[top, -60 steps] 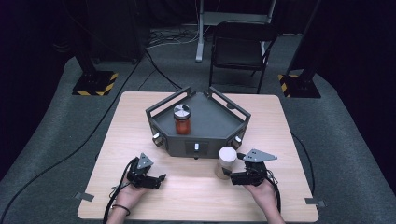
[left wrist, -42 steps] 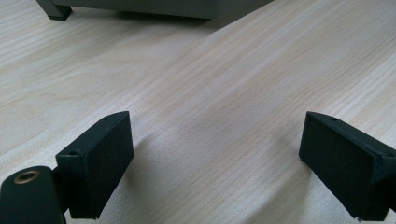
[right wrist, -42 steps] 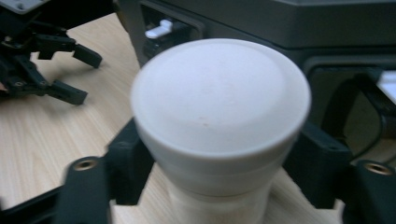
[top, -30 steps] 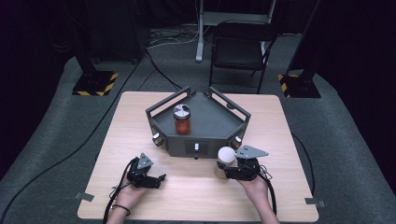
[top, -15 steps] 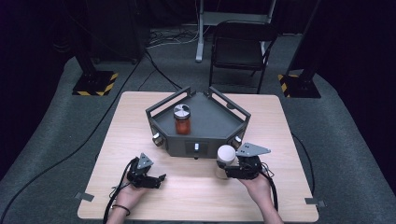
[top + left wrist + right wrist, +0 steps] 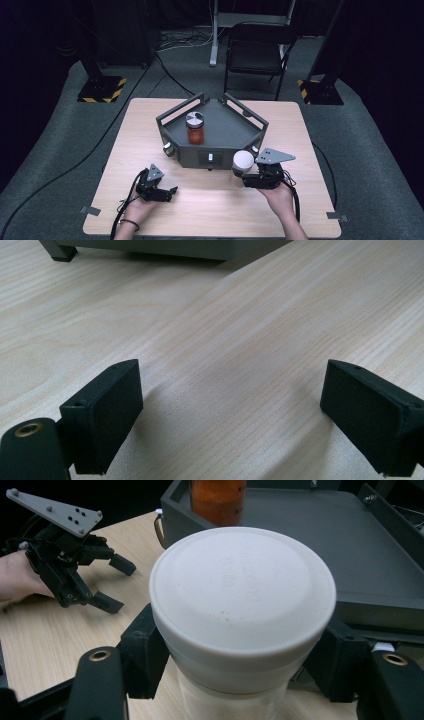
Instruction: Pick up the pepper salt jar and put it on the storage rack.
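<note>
The right gripper (image 6: 248, 176) has its jaws closed against the body of a white-lidded jar (image 6: 243, 161), just under the lid, and the jar stands just in front of the grey tray's (image 6: 227, 131) front wall, near its right corner. In the right gripper view the pads (image 6: 145, 652) press the clear body where it narrows below the wide lid (image 6: 242, 587); my guess is that the hold is shallow, so a quick lift or a tilt could let the jar slide down or twist out. The tray's raised rail is close, and a low carry would likely knock the jar's base against it. Inside the tray an orange-filled jar with a metal lid (image 6: 195, 127) stands left of centre; the floor to its right looks free. The left gripper (image 6: 156, 188) rests low on the wooden table (image 6: 210, 205) with its jaws wide apart and nothing between them, well apart from the right one, with bare table between
</note>
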The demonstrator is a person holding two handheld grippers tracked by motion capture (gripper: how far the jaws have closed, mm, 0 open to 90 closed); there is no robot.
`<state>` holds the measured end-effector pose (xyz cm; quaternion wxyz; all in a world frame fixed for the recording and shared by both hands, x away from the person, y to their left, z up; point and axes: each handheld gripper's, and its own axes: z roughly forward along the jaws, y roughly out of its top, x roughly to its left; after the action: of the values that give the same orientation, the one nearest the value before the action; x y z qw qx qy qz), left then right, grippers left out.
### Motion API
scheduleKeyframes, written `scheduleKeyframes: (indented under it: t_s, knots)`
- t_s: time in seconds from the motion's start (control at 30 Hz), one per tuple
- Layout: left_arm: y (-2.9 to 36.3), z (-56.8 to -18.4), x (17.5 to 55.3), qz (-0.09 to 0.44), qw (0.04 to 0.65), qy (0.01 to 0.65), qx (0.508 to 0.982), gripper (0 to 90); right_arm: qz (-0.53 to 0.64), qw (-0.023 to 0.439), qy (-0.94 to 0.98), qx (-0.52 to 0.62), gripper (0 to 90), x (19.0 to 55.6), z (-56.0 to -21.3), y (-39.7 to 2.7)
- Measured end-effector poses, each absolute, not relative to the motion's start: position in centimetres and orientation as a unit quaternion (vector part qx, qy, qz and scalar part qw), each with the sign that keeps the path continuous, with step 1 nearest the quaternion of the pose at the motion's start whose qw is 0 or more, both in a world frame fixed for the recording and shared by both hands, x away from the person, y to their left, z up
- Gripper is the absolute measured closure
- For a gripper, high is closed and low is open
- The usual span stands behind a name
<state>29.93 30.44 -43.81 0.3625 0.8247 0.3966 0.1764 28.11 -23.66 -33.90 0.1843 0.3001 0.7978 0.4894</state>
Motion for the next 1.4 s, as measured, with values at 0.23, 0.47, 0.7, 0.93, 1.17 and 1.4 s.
scheduleKeyframes:
  t_s: [0.23, 0.47, 0.7, 0.93, 1.17, 1.4]
  knots:
    - [30.4, -43.8, 29.9, 0.176, 0.362, 0.397, 0.825, 9.4, 0.498, 0.183, 0.793, 0.299, 33.3, 28.1, -33.2, -24.1]
    - [30.4, -43.8, 29.9, 0.176, 0.363, 0.397, 0.825, 9.4, 0.505, 0.185, 0.788, 0.298, 33.3, 28.2, -32.4, -24.3]
    - [30.4, -43.8, 29.9, 0.176, 0.363, 0.397, 0.824, 9.4, 0.507, 0.187, 0.787, 0.298, 33.2, 28.5, -31.6, -24.2]
    - [30.4, -43.8, 29.9, 0.176, 0.362, 0.397, 0.825, 9.4, 0.514, 0.191, 0.782, 0.295, 33.2, 28.5, -30.5, -24.1]
    - [30.4, -43.8, 29.9, 0.176, 0.362, 0.397, 0.825, 9.4, 0.522, 0.198, 0.776, 0.291, 33.2, 28.7, -29.3, -23.8]
    - [30.4, -43.8, 29.9, 0.176, 0.362, 0.397, 0.825, 9.4, 0.524, 0.209, 0.773, 0.29, 33.2, 29.6, -27.9, -23.0]
